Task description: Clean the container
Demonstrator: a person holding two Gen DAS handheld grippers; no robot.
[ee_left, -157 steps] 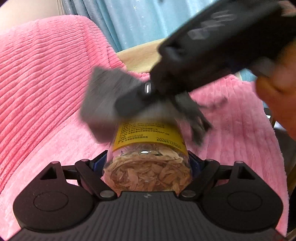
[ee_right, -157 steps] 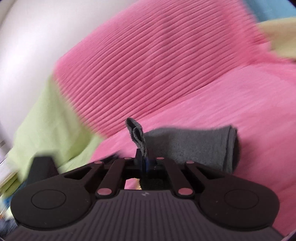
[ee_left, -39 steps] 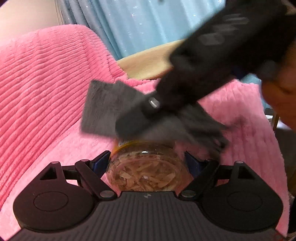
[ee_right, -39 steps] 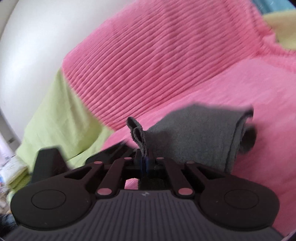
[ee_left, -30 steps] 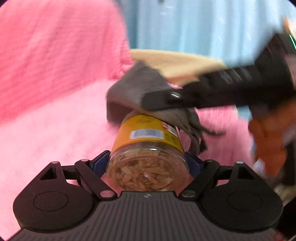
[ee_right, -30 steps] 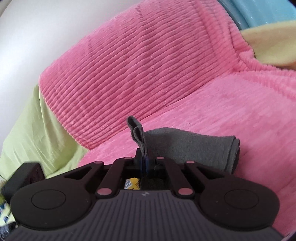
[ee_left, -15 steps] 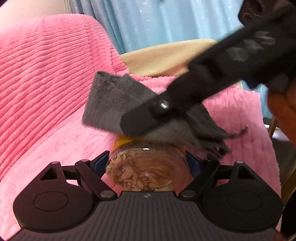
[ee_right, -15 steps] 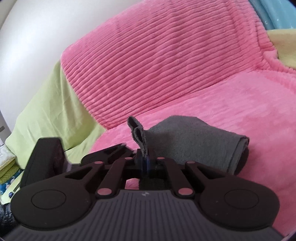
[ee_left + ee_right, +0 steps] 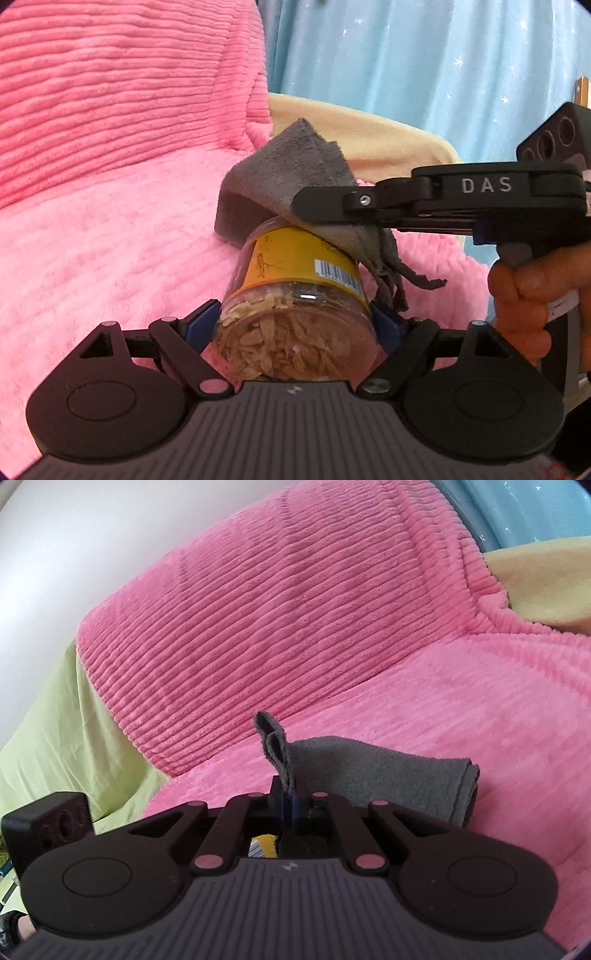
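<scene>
The left gripper (image 9: 295, 325) has its jaws clamped on the base of a clear, yellow-labelled plastic jar of flakes (image 9: 295, 295), held above the pink ribbed blanket (image 9: 110, 221). The right gripper (image 9: 291, 797) pinches a soft grey cloth (image 9: 291, 173) draped over the jar's far end. The jar looks light, stiff and smooth, so gripping low across the base seems surest.

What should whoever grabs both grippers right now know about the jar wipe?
Left gripper: shut on the clear plastic jar of flakes with the yellow label, holding it above the pink blanket.
Right gripper: shut on the grey cloth, which lies over the jar's far end and hangs down its right side.
Done: cloth is in contact with the jar.
Left: how much is already wiped cannot be told; the near clear wall is uncovered. Wipe it, then set both down.
</scene>
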